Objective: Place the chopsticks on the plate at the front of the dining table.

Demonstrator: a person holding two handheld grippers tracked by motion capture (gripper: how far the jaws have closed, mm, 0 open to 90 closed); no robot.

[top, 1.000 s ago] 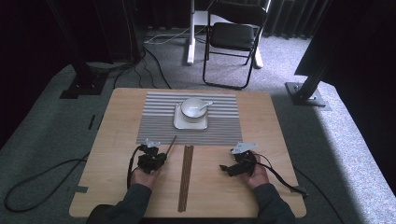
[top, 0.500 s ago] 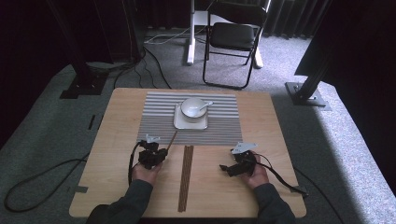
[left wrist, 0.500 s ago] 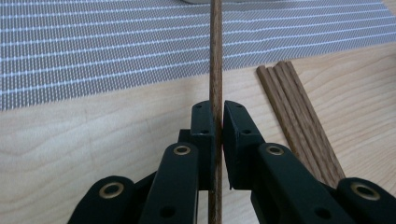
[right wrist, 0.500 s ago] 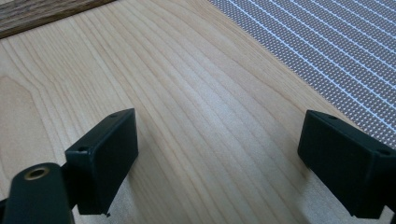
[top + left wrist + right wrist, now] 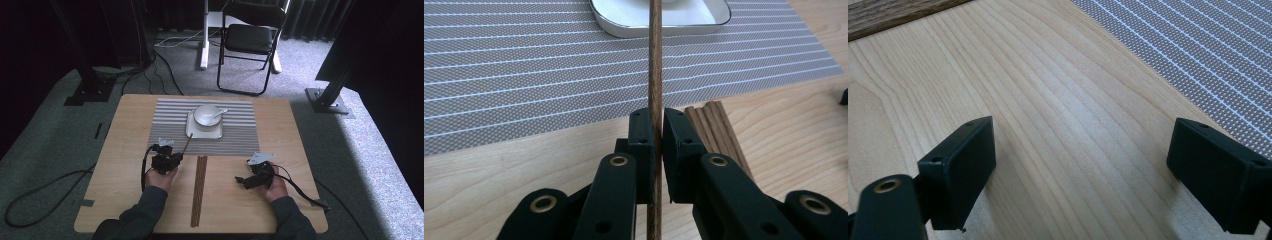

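Chopstick [image 5: 655, 75], thin and brown, is pinched between the jaws of the left gripper [image 5: 655, 131]; the pads press it from both sides with only the stick's width between them. It runs straight ahead from the jaws, off the bare wood and over the striped mat [image 5: 524, 75], and its far end reaches the rim of the white tray [image 5: 719, 15] beyond. Just to the right of those jaws, on the wood, lie the ends of the other chopsticks [image 5: 716, 125], side by side in a tight bundle.

From above, the left gripper [image 5: 175, 156] sits at the near edge of the mat [image 5: 235, 142], the stick [image 5: 185, 146] slanting from it toward the tray [image 5: 216, 133], which carries a bowl [image 5: 206, 115]. The bundle [image 5: 199, 190] lies between the two hands on the desk [image 5: 125, 130].

The right gripper [image 5: 1088, 170] has its jaws spread wide with nothing between them, only bare wood below and the corner of the mat [image 5: 1208, 55] ahead and to their right. It rests in the person's right hand [image 5: 272, 186], well apart from the bundle.
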